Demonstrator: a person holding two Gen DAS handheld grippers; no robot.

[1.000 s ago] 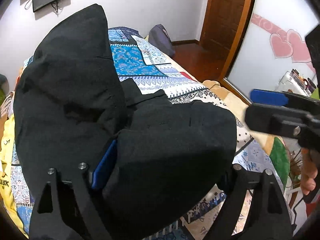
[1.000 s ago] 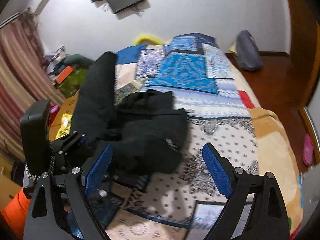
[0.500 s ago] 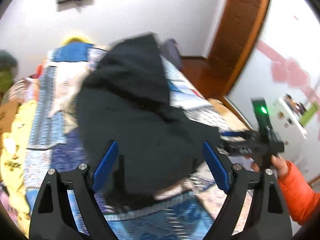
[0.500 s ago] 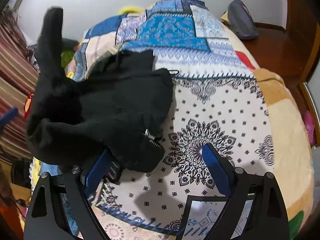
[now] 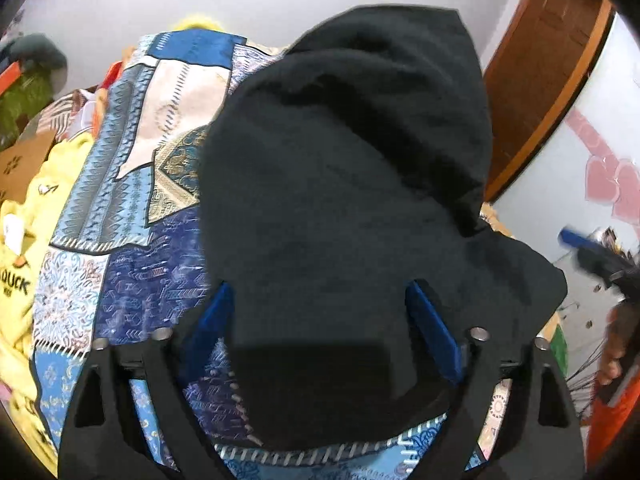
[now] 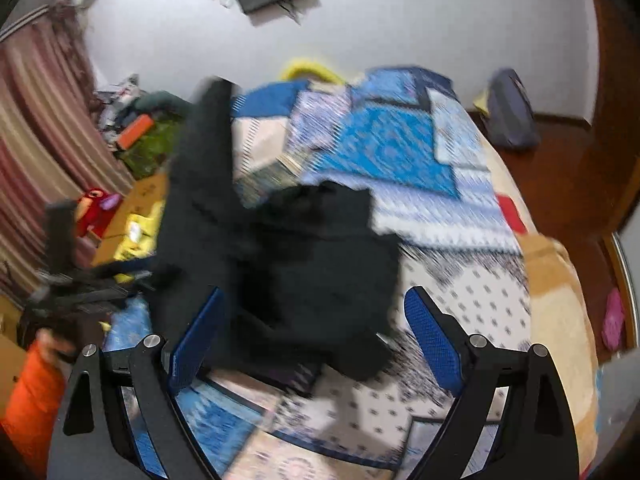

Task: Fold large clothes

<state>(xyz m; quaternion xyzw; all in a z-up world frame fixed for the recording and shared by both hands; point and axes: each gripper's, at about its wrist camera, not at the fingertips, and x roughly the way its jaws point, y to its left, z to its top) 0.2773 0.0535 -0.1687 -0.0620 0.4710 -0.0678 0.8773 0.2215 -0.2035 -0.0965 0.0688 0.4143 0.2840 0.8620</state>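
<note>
A large black garment [image 5: 344, 184] lies bunched on the patterned blue bedspread [image 5: 132, 264]. In the left wrist view it fills the middle and spreads between and in front of my left gripper's [image 5: 320, 320] blue pads, which stand wide apart. In the blurred right wrist view the garment [image 6: 304, 264] lies ahead of my right gripper [image 6: 316, 340], whose pads are also wide apart with nothing clamped. The left gripper shows there at the left [image 6: 88, 280], close to a raised black part of the garment.
A yellow garment [image 5: 24, 248] and clutter lie at the bed's left side. A wooden door [image 5: 544, 80] and a white panel with pink hearts [image 5: 608, 184] stand at the right. A grey bag [image 6: 512, 112] sits on the wooden floor.
My left gripper has let go of the black garment and now stands open over it. The garment has dropped lower on the bed. Both cameras have swung.
</note>
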